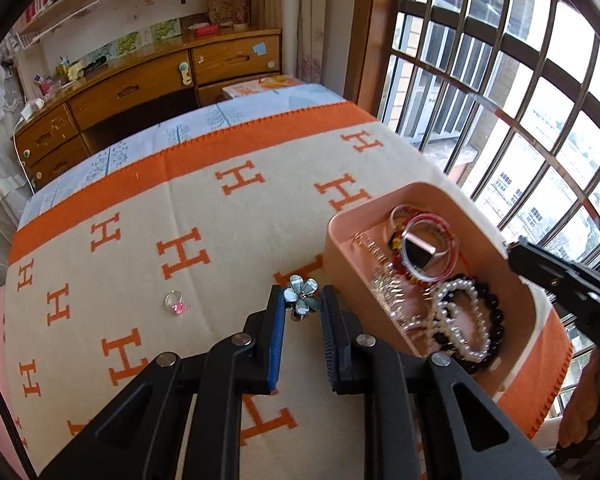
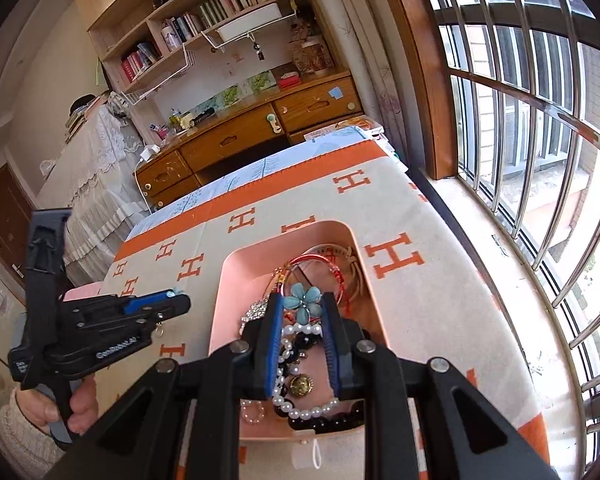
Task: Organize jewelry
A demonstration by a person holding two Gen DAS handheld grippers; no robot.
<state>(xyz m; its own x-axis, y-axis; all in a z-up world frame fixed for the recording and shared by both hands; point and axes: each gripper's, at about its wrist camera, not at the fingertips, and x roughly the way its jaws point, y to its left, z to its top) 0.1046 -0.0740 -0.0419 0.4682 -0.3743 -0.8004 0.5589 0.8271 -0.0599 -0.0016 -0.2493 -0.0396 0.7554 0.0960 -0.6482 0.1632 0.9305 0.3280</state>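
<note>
My left gripper [image 1: 301,304] is shut on a grey-blue flower earring [image 1: 301,296], held above the blanket just left of the pink jewelry tray [image 1: 342,220]. My right gripper [image 2: 302,306] is shut on a matching blue flower earring [image 2: 303,300], held over the tray [image 2: 228,276]. The tray holds a pearl bracelet [image 1: 456,320], dark beads, red bangles [image 1: 428,224], a watch and a silver chain. A ring with a pink stone [image 1: 176,303] lies on the blanket to the left. The left gripper [image 2: 176,300] also shows in the right wrist view.
The jewelry sits on a cream and orange H-patterned blanket [image 1: 140,216] over a table. A barred window [image 1: 520,100] is close on the right. A wooden desk with drawers [image 1: 140,88] stands beyond the table's far edge.
</note>
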